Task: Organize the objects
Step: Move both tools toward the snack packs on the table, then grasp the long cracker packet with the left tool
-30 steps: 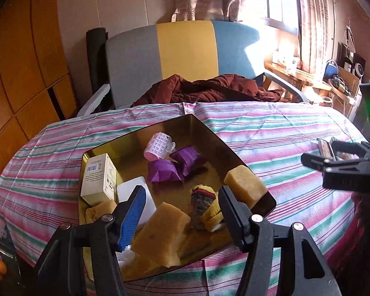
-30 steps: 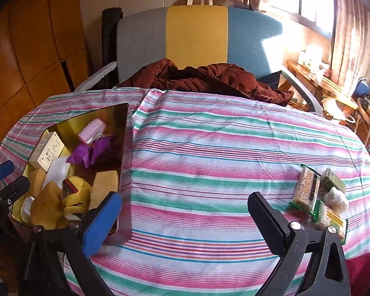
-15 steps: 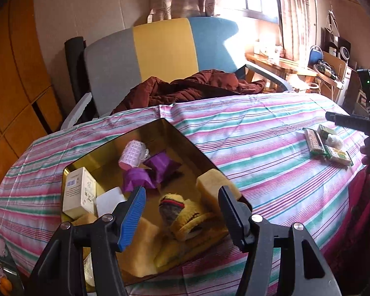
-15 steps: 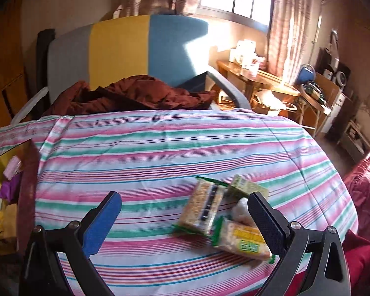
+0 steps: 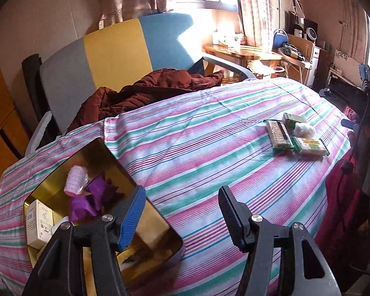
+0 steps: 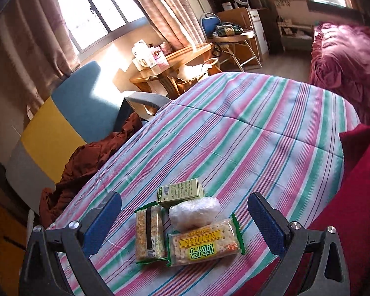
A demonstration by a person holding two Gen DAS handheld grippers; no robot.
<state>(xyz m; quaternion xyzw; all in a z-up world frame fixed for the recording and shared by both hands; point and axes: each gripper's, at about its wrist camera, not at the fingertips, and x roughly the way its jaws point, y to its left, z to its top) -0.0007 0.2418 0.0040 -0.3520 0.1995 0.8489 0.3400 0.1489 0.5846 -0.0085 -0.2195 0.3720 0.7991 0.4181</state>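
Part of the sorting looks done. The gold tray (image 5: 145, 219), at about seven o'clock in the left wrist view, already holds a white box (image 5: 38, 224), a pink curler (image 5: 75, 181) and purple wrappers (image 5: 91, 198). Four things lie on the striped tablecloth (image 5: 197, 153), well apart from the tray, at about three o'clock in that view (my guess is they go in next).

In the right wrist view that cluster sits near six o'clock. A cracker packet (image 6: 204, 244) with yellow and green print lies nearest, a cereal bar (image 6: 149, 234) touches its left side, a white plastic-wrapped lump (image 6: 194, 212) rests against both, and a small green carton (image 6: 181, 192) lies just behind.

The right gripper (image 6: 185, 222) hangs over the cluster, jaws wide and empty. The left gripper (image 5: 180, 217) stands half open, holding nothing, between the tray's edge and bare cloth.
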